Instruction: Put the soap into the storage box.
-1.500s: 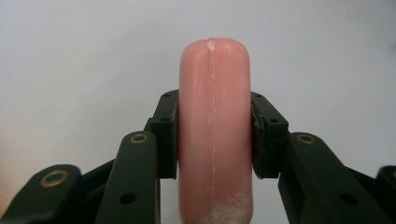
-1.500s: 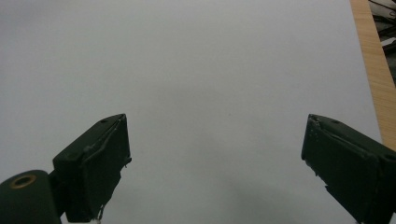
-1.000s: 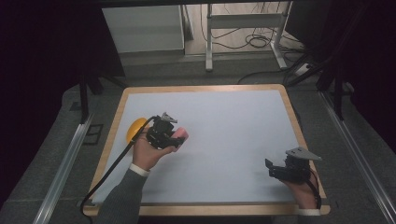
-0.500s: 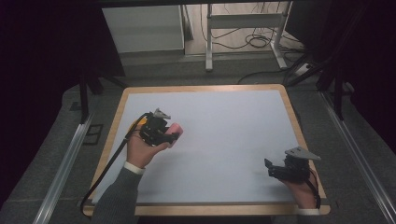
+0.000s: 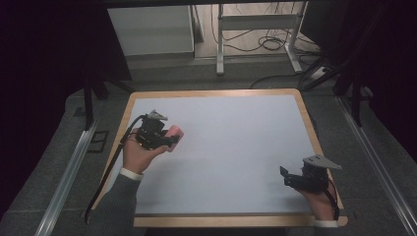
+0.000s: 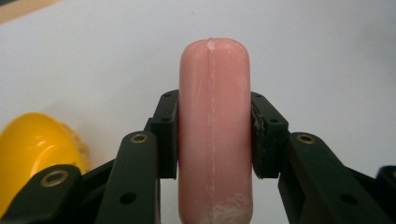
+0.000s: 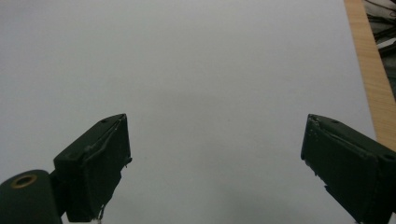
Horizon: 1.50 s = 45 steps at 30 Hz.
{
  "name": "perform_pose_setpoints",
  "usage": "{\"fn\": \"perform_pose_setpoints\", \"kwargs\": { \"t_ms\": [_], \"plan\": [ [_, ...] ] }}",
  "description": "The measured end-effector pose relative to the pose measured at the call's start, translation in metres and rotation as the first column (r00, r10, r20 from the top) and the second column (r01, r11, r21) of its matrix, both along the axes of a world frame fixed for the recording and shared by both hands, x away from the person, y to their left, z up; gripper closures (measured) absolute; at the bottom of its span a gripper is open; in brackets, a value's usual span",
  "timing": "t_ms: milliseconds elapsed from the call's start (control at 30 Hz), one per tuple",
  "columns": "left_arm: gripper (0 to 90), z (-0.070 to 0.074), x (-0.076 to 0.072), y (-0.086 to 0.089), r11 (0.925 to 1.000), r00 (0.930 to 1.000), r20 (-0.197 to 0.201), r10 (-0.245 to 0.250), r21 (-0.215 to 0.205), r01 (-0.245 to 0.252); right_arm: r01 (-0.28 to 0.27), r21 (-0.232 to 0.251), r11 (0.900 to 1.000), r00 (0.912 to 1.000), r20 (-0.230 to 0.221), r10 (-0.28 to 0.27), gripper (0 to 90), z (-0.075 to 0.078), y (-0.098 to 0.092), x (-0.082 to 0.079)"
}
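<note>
High view: the left gripper (image 5: pixel 164 139) sits near the left edge of the white, wood-framed table (image 5: pixel 236 147), its jaws clamped on a smooth pink sausage-shaped plastic toy (image 5: pixel 175 133). A second ago this gripper was a little nearer the person, with a yellow rounded object showing beside it; the hand has since carried the pink toy farther up the table, and that yellow object is now covered by the gripper. The right gripper (image 5: pixel 290 178) rests at the near right corner, where it was before.

Left gripper view: the pink toy (image 6: pixel 215 135) stands between both pads, squarely pinched, and the yellow rounded plastic object (image 6: pixel 37 154) lies on the table behind and to the side. The lift looks complete, so carrying comes next.

Right gripper view: the right gripper (image 7: pixel 215 163) is spread wide with nothing between its jaws, above bare table (image 7: pixel 196 70).
</note>
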<state>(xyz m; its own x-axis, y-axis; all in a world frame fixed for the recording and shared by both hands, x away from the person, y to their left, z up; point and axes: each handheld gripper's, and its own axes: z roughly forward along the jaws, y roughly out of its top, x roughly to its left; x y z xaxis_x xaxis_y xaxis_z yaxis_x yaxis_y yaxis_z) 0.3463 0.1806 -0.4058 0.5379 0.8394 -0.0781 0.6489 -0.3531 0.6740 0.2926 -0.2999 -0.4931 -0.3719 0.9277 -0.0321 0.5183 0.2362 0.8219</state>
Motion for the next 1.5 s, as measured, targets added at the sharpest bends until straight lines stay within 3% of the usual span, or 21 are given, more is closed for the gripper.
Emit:
{"fn": "perform_pose_setpoints", "kwargs": {
  "t_ms": [133, 233, 367, 433, 533, 800, 900, 1167, 1500],
  "plan": [
    [60.3, 0.000, -0.001, 0.014, 0.9994, 0.9996, -0.004, 0.026, -0.023, -0.026, 0.006, -0.002, 1.000, 1.0000, 0.008, -0.006, 8.3, 0.001, 0.000, 0.000],
    [60.3, 0.001, 0.000, 0.024, 0.9986, 0.9987, -0.001, 0.051, -0.011, -0.051, 0.002, 0.000, 1.000, 1.0000, 0.004, -0.002, 8.3, 0.001, 0.002, -0.001],
    [60.3, -0.002, 0.001, 0.037, 0.9960, 0.9966, -0.004, 0.082, -0.036, -0.082, -0.005, -0.016, 1.000, 1.0000, -0.008, 0.005, 8.3, -0.002, 0.004, 0.001],
    [60.3, -0.001, 0.002, 0.042, 0.9958, 0.9961, -0.011, 0.088, -0.026, -0.088, -0.006, -0.011, 1.000, 1.0000, -0.002, 0.006, 8.3, 0.000, 0.005, 0.000],
    [60.3, -0.001, 0.002, 0.053, 0.9923, 0.9928, -0.001, 0.120, -0.031, -0.120, -0.005, -0.015, 1.000, 1.0000, -0.002, 0.005, 8.3, 0.000, 0.005, 0.000],
    [60.3, -0.012, 0.010, 0.075, 0.9833, 0.9833, -0.029, 0.180, -0.023, -0.180, -0.008, -0.024, 1.000, 1.0000, -0.002, 0.008, 8.3, 0.000, 0.006, 0.000],
    [60.3, -0.015, 0.015, 0.077, 0.9784, 0.9781, -0.032, 0.206, -0.018, -0.206, -0.008, -0.025, 1.000, 0.9999, -0.007, 0.008, 8.3, -0.002, 0.007, 0.001],
    [60.3, -0.022, 0.026, 0.077, 0.9754, 0.9741, -0.052, 0.220, -0.002, -0.220, -0.012, -0.027, 1.000, 0.9999, -0.007, 0.012, 8.3, -0.002, 0.007, 0.001],
    [60.3, -0.040, 0.037, 0.085, 0.9650, 0.9608, -0.090, 0.262, 0.019, -0.262, -0.004, -0.028, 1.000, 0.9999, -0.015, 0.004, 8.3, -0.004, 0.006, 0.002]
  ]
}}
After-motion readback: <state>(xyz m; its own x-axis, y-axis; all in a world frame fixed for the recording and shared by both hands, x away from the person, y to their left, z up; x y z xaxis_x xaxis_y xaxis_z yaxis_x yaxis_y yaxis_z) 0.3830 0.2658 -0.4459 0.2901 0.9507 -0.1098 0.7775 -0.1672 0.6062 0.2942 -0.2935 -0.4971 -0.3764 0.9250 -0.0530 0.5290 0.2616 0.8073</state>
